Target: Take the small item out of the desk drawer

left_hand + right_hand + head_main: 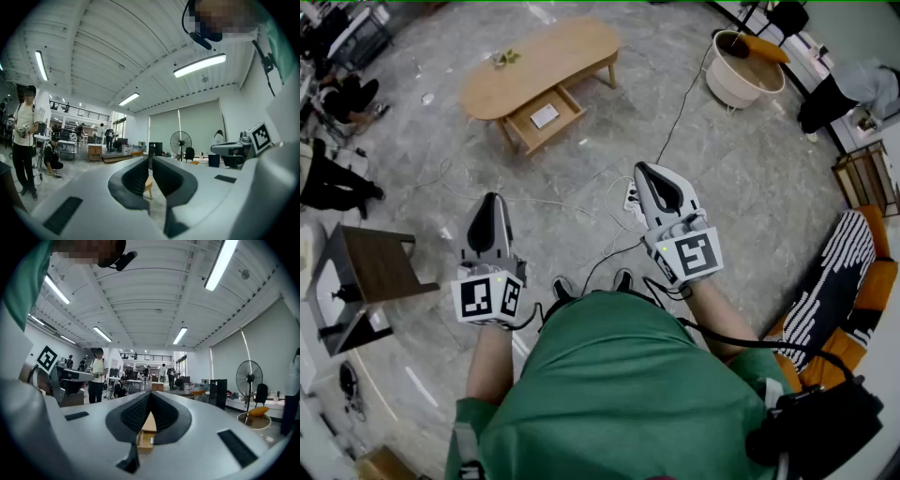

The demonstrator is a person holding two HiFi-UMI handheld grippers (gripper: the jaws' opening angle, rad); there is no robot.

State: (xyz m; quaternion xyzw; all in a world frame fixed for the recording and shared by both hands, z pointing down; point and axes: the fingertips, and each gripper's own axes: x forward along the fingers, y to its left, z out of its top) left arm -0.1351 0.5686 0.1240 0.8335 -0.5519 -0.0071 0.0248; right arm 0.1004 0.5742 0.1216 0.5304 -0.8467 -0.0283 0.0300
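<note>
A low oval wooden desk (546,58) stands far ahead on the grey floor. Its drawer (564,105) is pulled open, and a small white item (545,115) lies inside it. Both grippers are held up in front of the person's body, well short of the desk. My left gripper (493,199) is shut with nothing in it. My right gripper (643,169) is shut and empty too. In the right gripper view, the desk (150,423) and its open drawer (142,442) show below the closed right gripper (150,393). In the left gripper view, the desk (148,184) peeks beneath the closed left gripper (150,157).
A power strip (630,199) and cables lie on the floor between me and the desk. A dark side table (380,262) stands at the left, a round tub (748,67) at the back right and a striped seat (839,281) at the right. A person (26,136) stands at the left.
</note>
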